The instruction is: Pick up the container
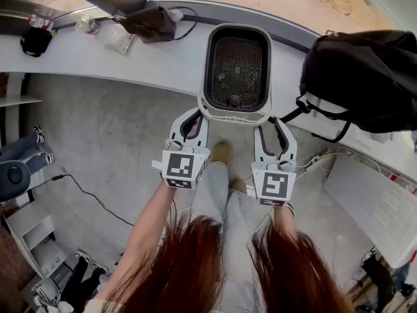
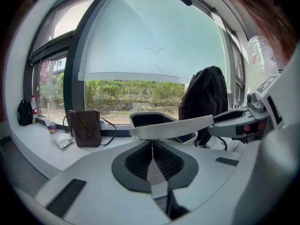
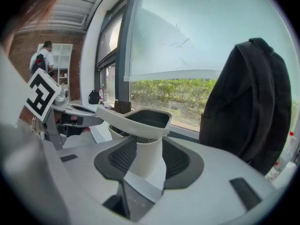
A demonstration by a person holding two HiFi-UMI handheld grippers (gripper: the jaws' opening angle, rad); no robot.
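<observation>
- Far to the left of the container (image 1: pixel 221 114), at the end of the white window ledge (image 1: pixel 163 60), lies a small black bag (image 1: pixel 36 41). A plastic bottle (image 1: pixel 86 25) stands a little nearer to the container.
- A brown bag (image 1: pixel 150 23) with a thin strap stands on the same ledge. It is near the container's far left corner but apart from it.
- The left gripper (image 1: pixel 195 115) is at the container's near left corner. In the left gripper view its jaws are pressed tightly together. The thin white lip of the rim lies across their tips, so they pinch this lip.
- The container is in the middle, in front of the person and against the ledge below the window. It is a white tub with rounded corners and a dark mesh insert inside. In the left gripper view the rim looks a little tilted. Whether its bottom rests on the ledge I cannot tell.
- The right gripper (image 1: pixel 272 122) is at the container's near right corner. Its jaws stand wide apart. The white rim and a part of the wall are between them, and the pads do not squeeze it.
- A big black backpack (image 1: pixel 365 77) stands to the right of the container, near it but not touching it.
</observation>
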